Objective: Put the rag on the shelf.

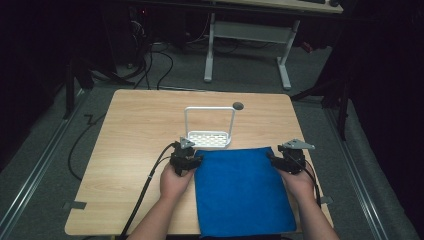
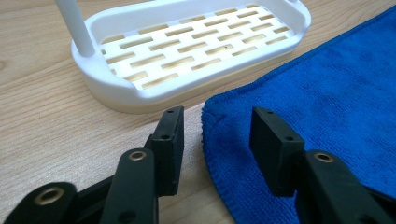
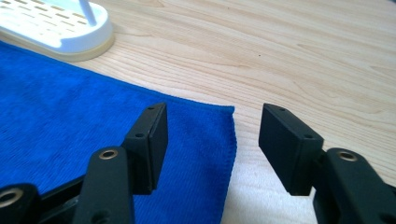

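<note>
A blue towel (image 1: 240, 187) lies flat on the near half of the wooden table (image 1: 135, 125). My left gripper (image 1: 196, 161) is at its far left corner. In the left gripper view the left gripper (image 2: 215, 140) straddles that corner of the towel (image 2: 327, 107), jaws apart, pads not pressing. My right gripper (image 1: 272, 159) is at the far right corner. In the right gripper view the right gripper (image 3: 212, 144) straddles the towel's (image 3: 70, 130) edge, jaws apart, no pad touching the cloth.
A white slotted rack (image 1: 209, 138) with a tall loop handle stands just beyond the towel's far edge, close to the left gripper, and appears as the rack (image 2: 187, 46) and the rack (image 3: 56, 28). A small dark round hole (image 1: 238, 105) sits farther back. Table edges lie right and near.
</note>
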Tool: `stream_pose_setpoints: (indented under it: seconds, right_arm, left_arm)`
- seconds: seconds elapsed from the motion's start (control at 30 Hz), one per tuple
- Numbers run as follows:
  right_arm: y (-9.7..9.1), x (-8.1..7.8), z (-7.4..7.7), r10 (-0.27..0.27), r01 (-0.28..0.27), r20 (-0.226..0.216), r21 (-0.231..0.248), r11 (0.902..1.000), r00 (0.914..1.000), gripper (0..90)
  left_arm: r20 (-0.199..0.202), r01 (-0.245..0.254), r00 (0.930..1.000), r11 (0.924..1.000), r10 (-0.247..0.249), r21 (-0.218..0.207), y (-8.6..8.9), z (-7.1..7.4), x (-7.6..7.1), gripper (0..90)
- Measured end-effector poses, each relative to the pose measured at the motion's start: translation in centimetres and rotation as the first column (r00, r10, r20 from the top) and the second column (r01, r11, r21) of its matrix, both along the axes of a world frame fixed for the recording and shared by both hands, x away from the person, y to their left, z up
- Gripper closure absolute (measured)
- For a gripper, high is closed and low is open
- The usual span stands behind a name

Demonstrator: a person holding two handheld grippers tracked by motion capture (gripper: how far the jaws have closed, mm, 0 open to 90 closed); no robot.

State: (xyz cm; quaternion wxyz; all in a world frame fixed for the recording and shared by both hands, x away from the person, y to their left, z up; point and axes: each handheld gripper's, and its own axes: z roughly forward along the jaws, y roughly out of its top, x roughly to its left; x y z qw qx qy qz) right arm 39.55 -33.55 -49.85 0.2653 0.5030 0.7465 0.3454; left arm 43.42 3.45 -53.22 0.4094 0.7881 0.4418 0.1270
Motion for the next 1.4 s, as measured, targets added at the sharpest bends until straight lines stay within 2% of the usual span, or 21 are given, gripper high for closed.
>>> stream_pose_setpoints:
  seconds: [0.1, 0.23, 0.37, 0.47, 0.53, 0.67, 0.83, 0.9, 0.93, 0.97, 1.07, 1.23, 1.33, 1.37, 1.4]
  right_arm:
    - [0.0, 0.5, -0.3, -0.012, 0.012, 0.003, -0.011, 0.9999, 0.9999, 45.6]
    - [-0.1, 1.2, -0.9, -0.035, 0.034, -0.025, -0.011, 0.9994, 0.9991, 49.0]
    - [-0.4, 1.8, -1.4, -0.051, 0.052, -0.048, 0.012, 0.9986, 0.9975, 52.0]
    - [-0.3, 2.1, -1.6, -0.048, 0.049, -0.060, 0.014, 0.9987, 0.9970, 52.6]
    - [0.0, 2.4, -1.9, -0.049, 0.050, -0.071, 0.004, 0.9987, 0.9963, 55.6]
    - [0.0, 2.6, -2.2, -0.045, 0.046, -0.080, 0.013, 0.9988, 0.9958, 58.2]
    - [-0.2, 2.7, -2.6, -0.022, 0.025, -0.104, 0.033, 0.9991, 0.9944, 64.8]
    - [-0.1, 2.7, -2.7, -0.012, 0.015, -0.105, 0.030, 0.9994, 0.9944, 68.4]
    - [0.0, 2.7, -2.8, -0.004, 0.007, -0.103, 0.021, 0.9998, 0.9946, 74.1]
    - [0.0, 2.7, -2.8, -0.004, 0.007, -0.103, 0.021, 0.9998, 0.9946, 74.1]
    - [0.1, 2.3, -2.6, 0.013, -0.010, -0.079, 0.033, 0.9994, 0.9968, 88.2]
    - [0.3, 1.6, -1.9, 0.011, -0.010, -0.051, 0.023, 0.9997, 0.9986, 88.8]
    - [0.6, 0.3, -0.9, -0.011, 0.011, 0.004, 0.025, 0.9996, 0.9999, 88.9]
    - [0.6, 0.3, -0.9, -0.011, 0.011, 0.004, 0.025, 0.9996, 0.9999, 88.9]
    - [0.7, -0.4, -0.5, -0.021, 0.020, 0.039, 0.040, 0.9990, 0.9990, 89.0]
  left_arm:
    - [-0.002, -0.006, 1.0000, 1.0000, 0.006, -0.001, 0.0, 0.0, 0.1, 57.5]
    - [0.004, -0.003, 1.0000, 1.0000, 0.003, -0.005, 0.0, 0.0, 0.0, 60.5]
    - [0.007, -0.003, 1.0000, 1.0000, 0.003, -0.006, 0.0, 0.0, 0.0, 65.6]
    - [0.011, -0.011, 0.9999, 0.9999, 0.011, -0.007, 0.1, 0.0, 0.1, 71.2]
    - [0.009, -0.003, 1.0000, 0.9999, 0.003, -0.011, 0.1, 0.0, 0.1, 73.7]
    - [0.008, 0.003, 1.0000, 0.9999, -0.002, -0.010, 0.1, 0.0, 0.1, 76.9]
    - [0.006, 0.013, 0.9999, 0.9999, -0.013, -0.007, 0.1, 0.0, 0.1, 82.7]
    - [0.006, 0.015, 0.9999, 0.9999, -0.015, -0.007, 0.1, 0.0, 0.1, 85.2]
    - [0.008, 0.019, 0.9998, 0.9998, -0.018, -0.009, 0.0, 0.0, 0.0, 86.0]
    - [0.008, 0.019, 0.9998, 0.9998, -0.018, -0.009, 0.0, 0.0, 0.0, 86.4]
    - [0.023, 0.033, 0.9992, 0.9995, -0.033, -0.003, 0.0, 0.1, -0.1, 87.3]
    - [0.054, 0.036, 0.9979, 0.9991, -0.035, -0.020, 0.2, 0.2, -0.4, 87.6]
    - [0.085, 0.053, 0.9951, 0.9984, -0.051, -0.019, 0.1, 0.3, -0.7, 87.8]
    - [0.085, 0.053, 0.9951, 0.9984, -0.051, -0.019, 0.1, 0.3, -0.7, 87.9]
    - [0.110, 0.069, 0.9917, 0.9974, -0.067, -0.020, 0.2, 0.4, -1.0, 87.9]
